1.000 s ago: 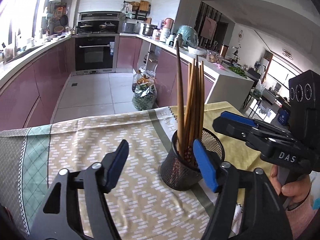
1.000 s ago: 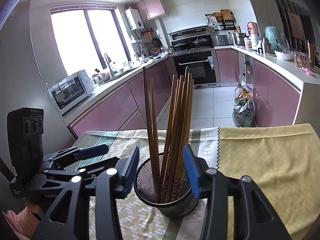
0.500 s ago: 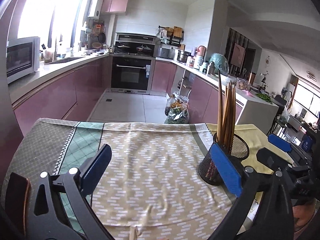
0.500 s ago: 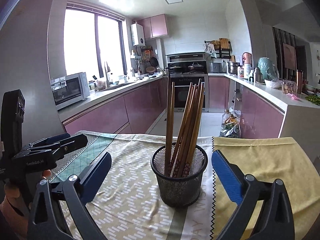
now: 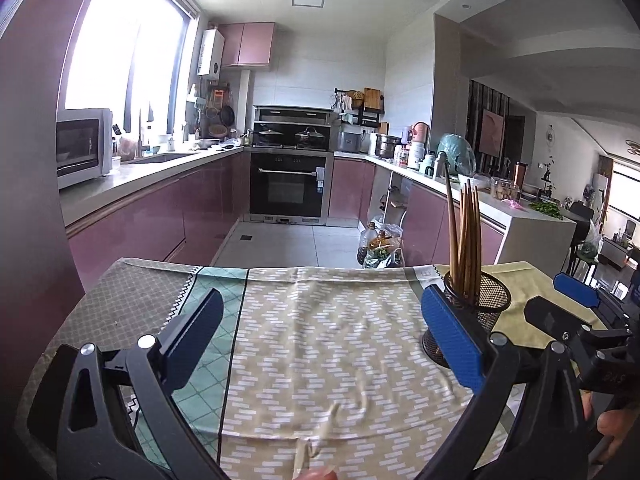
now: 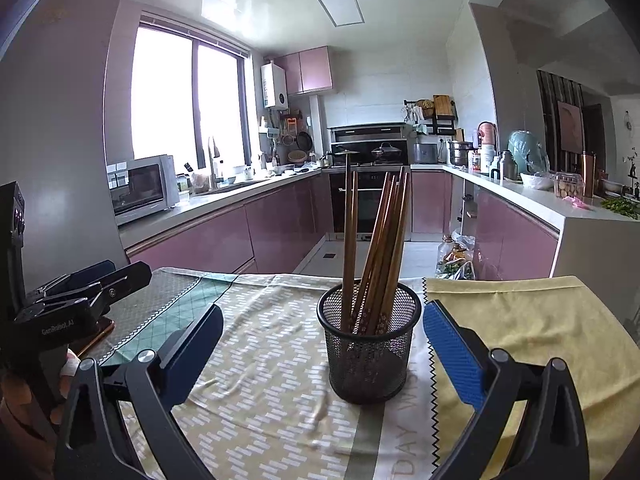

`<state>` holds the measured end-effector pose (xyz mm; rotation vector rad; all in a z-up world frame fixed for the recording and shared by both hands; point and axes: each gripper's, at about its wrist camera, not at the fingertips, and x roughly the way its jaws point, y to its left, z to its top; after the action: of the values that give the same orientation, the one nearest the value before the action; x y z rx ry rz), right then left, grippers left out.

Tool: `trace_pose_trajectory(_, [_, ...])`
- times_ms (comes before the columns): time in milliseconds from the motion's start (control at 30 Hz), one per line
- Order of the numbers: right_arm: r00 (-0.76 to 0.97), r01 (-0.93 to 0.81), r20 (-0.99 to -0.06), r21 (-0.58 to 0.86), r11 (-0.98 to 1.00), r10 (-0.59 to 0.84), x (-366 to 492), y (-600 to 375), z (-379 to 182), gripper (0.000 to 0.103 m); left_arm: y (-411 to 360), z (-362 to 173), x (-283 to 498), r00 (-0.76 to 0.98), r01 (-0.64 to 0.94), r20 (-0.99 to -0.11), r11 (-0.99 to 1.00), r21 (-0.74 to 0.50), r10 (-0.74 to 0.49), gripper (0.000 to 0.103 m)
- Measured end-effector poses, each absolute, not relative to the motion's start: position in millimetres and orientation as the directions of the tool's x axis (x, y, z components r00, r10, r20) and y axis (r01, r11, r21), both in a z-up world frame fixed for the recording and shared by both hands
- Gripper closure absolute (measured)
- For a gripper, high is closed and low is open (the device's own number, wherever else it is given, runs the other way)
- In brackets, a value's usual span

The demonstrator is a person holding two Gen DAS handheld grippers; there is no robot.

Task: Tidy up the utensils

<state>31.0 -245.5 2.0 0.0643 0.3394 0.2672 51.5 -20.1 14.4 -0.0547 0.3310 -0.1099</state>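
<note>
A black mesh cup [image 6: 370,346] stands upright on the patterned tablecloth [image 6: 272,400], with several brown wooden chopsticks [image 6: 380,252] standing in it. My right gripper [image 6: 320,340] is open and empty, its blue pads wide on either side of the cup and a little nearer than it. My left gripper [image 5: 320,336] is open and empty over the cloth, left of the cup [image 5: 480,308]. The chopsticks [image 5: 464,236] rise behind its right pad. The right gripper shows at the far right of the left wrist view [image 5: 580,308], and the left gripper at the far left of the right wrist view [image 6: 80,296].
The table carries a grey, teal, beige and yellow cloth [image 5: 320,340]. Beyond its far edge are the kitchen floor, pink cabinets [image 6: 224,240], an oven [image 5: 290,188] and bags on the floor [image 5: 380,248]. A microwave [image 6: 140,188] stands on the left counter.
Both grippers have pulled back from the cup and opened wide. The left gripper has swung away to the left; the cup stays on the cloth with the chopsticks in it.
</note>
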Motion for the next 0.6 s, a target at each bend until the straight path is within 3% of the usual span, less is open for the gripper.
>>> trace_pose_trajectory(600, [0.925,-0.238,-0.278,0.102,0.966,0.258,16,-242,3,0.006,-23,16,27,0.964,0.08,-0.252,0.996,-0.048,-0.089,0.006])
